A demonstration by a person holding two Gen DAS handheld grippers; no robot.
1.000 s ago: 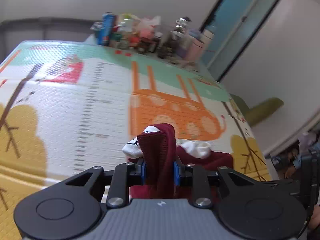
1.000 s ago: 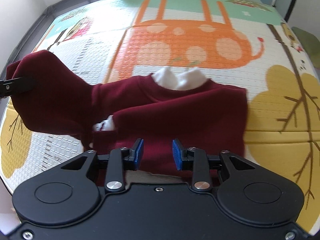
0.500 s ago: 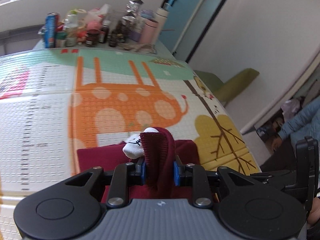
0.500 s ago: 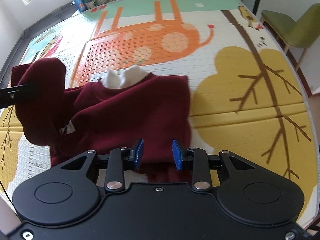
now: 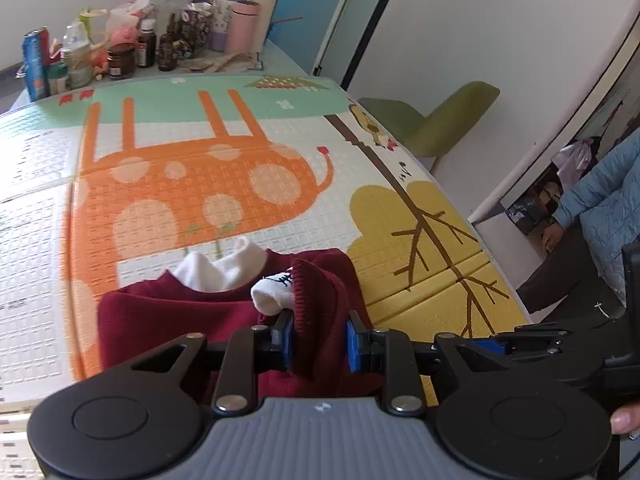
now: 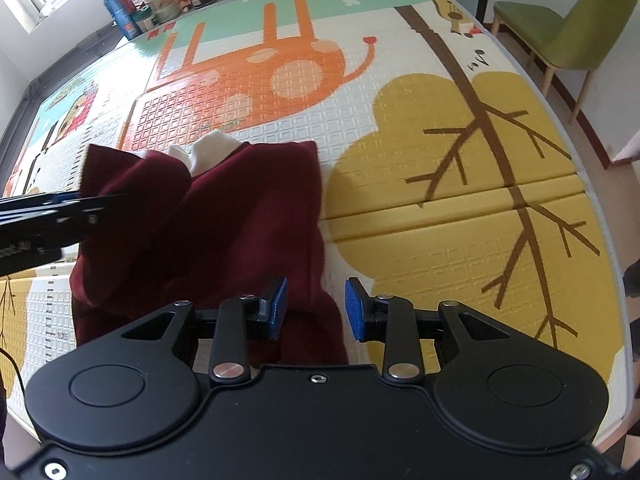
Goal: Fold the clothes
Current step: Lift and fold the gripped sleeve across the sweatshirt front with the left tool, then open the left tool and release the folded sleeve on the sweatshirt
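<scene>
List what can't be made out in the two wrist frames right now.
- Sweater hem: both views, hidden behind the gripper bodies.
- Right gripper: right wrist view, whether its pads touch the cloth between them.
- Left gripper grip depth: sleeve cuff covers the pads.
- Bottle labels: left wrist view, too small.

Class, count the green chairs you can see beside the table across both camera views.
1. The green chair stands on the floor off the far right corner of the play mat; the left wrist view shows the same chair. Others may lie outside the frames.
</scene>
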